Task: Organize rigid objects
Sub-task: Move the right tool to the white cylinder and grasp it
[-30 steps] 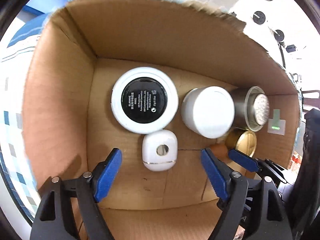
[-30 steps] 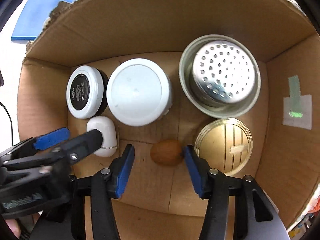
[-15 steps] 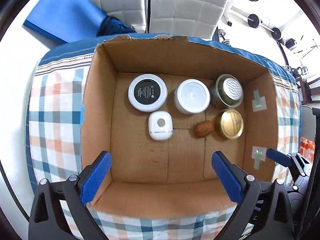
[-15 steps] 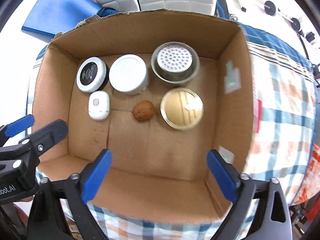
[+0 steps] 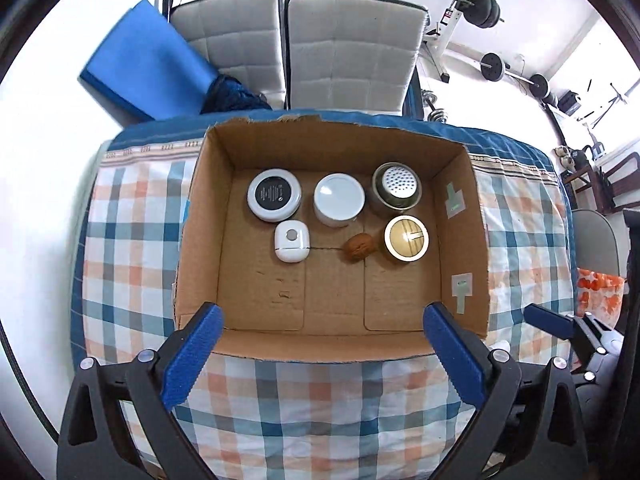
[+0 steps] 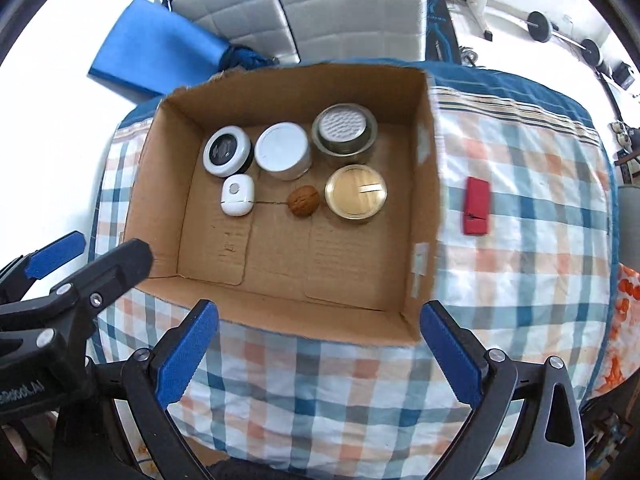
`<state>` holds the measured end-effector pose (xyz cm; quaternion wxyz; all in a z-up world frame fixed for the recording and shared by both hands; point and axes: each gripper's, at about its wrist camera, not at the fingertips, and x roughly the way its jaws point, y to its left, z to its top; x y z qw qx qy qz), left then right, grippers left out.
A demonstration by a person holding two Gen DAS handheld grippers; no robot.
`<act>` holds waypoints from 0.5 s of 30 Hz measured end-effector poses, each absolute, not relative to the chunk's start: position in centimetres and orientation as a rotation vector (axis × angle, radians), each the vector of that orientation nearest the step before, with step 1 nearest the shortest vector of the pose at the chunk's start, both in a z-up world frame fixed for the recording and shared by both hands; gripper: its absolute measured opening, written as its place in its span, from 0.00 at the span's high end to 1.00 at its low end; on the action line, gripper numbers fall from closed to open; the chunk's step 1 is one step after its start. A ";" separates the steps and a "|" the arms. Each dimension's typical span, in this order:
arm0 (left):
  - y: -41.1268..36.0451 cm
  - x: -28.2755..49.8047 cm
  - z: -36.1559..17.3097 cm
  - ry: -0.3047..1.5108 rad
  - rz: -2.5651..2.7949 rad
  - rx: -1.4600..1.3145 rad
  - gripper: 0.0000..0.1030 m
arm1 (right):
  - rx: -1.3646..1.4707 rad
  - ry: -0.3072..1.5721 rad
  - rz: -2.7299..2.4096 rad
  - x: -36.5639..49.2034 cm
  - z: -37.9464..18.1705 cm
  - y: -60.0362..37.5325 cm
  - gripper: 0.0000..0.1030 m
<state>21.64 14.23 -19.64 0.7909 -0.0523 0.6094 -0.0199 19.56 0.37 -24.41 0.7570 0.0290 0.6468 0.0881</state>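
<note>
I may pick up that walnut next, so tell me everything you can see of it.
The brown walnut is a small, rounded nut with a wrinkled, matte shell, apparently whole. It lies on the floor of the open cardboard box, in the nearer row, between the white rounded case and the gold round lid, in front of the white-lidded jar. It sits close to the gold lid; whether they touch is unclear. Nothing grips it.
</note>
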 end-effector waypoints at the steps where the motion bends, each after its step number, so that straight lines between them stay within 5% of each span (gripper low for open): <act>1: 13.5 21.4 -19.3 1.299 -0.040 -0.097 0.00 | 0.071 1.412 0.173 19.2 -24.2 -0.9 0.01; 7: 7.7 20.9 -19.6 1.257 -0.025 0.040 0.00 | 0.139 1.457 -0.007 16.8 -26.1 -10.1 0.00; 15: 1.5 21.4 -25.7 1.365 -0.028 0.142 0.00 | 0.313 1.631 -0.144 14.4 -36.8 -18.3 0.03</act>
